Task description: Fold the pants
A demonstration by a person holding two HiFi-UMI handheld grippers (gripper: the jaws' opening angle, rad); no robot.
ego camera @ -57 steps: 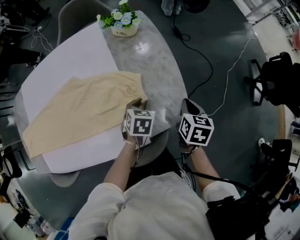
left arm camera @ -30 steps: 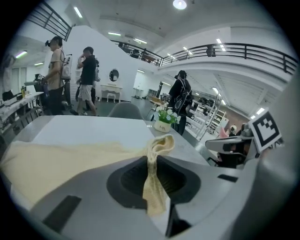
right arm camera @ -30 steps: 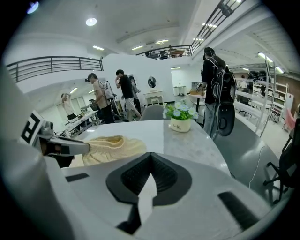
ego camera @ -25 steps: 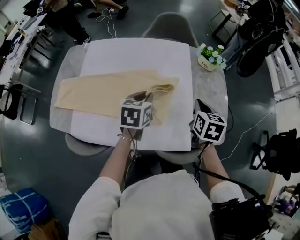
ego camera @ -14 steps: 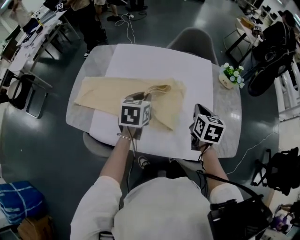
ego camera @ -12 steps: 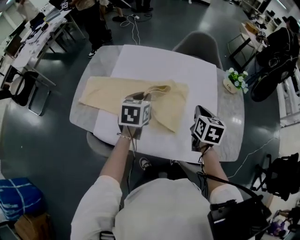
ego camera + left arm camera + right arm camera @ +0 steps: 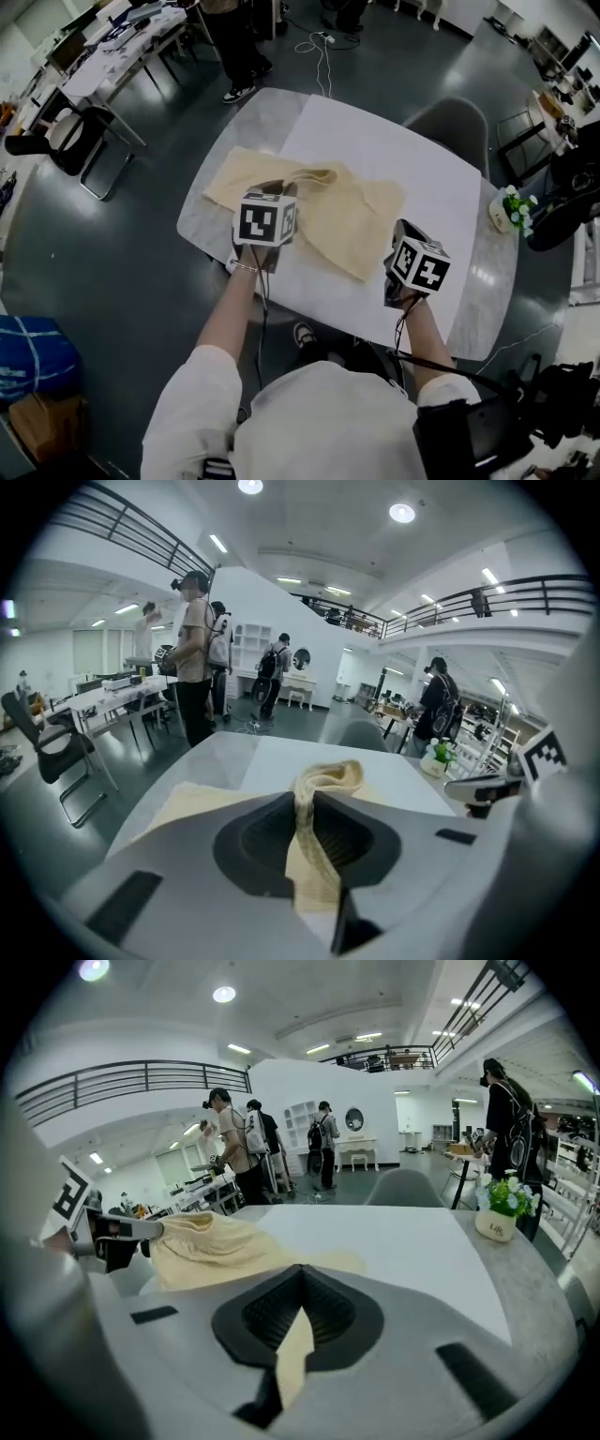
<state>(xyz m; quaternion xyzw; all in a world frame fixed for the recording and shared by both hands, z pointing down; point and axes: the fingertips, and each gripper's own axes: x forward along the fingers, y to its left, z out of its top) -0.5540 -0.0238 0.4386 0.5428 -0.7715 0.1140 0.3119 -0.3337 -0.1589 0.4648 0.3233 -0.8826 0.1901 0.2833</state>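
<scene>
The beige pants [image 7: 349, 221] lie across a white sheet [image 7: 384, 150] on the table, with one end bunched up. My left gripper [image 7: 278, 190] is shut on that raised, folded edge of the pants [image 7: 328, 778]; the cloth runs straight down between the left gripper's [image 7: 306, 803] jaws. My right gripper [image 7: 401, 230] stands at the near right side of the pants and is shut on a thin corner of the fabric [image 7: 294, 1346], which hangs in the right gripper's [image 7: 300, 1305] throat. The rest of the pants [image 7: 214, 1239] is heaped to that gripper's left.
A small pot of flowers [image 7: 509, 208] stands on the marble table [image 7: 495, 281] to the right. A grey chair [image 7: 448, 127] sits behind the table, and another chair [image 7: 80, 150] is on the left. A person [image 7: 195, 658] stands beyond the table, and a blue bag [image 7: 33, 352] lies on the floor.
The table and pants have swung clockwise in the head view as the person walks round it. Both grippers keep their hold, and the held edge has come along over the pants.
</scene>
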